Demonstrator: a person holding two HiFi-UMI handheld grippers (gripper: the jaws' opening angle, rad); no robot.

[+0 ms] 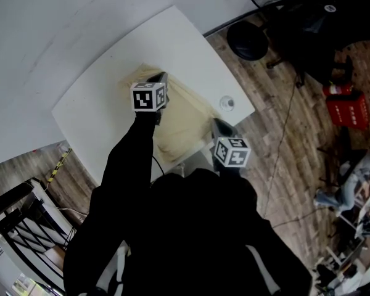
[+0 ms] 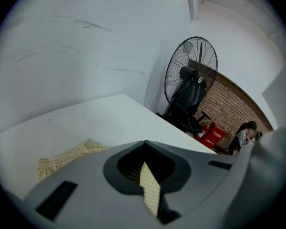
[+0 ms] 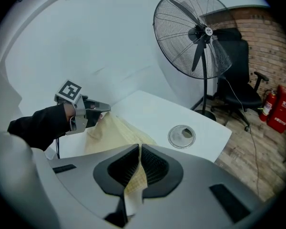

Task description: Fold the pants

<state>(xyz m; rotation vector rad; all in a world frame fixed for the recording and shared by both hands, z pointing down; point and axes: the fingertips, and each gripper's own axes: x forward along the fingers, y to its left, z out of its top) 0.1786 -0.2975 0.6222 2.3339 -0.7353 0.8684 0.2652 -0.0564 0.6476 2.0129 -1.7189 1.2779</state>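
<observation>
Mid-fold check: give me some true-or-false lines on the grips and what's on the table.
1. The left gripper is shut on the pale yellow checked pants. True.
2. The right gripper is open and empty. False: it is shut on the pants too.
3. The round silver disc sits under the pants. False: the disc lies bare, apart from the fabric.
4. A black pedestal fan stands beyond the white table. True.

White table (image 1: 172, 48); round metal lid (image 3: 182, 136) near edge; standing fan (image 3: 195, 32), black chair (image 3: 240, 94) beyond.

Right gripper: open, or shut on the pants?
Shut on the pants: the right gripper has its jaws closed with fabric pinched between them.
</observation>
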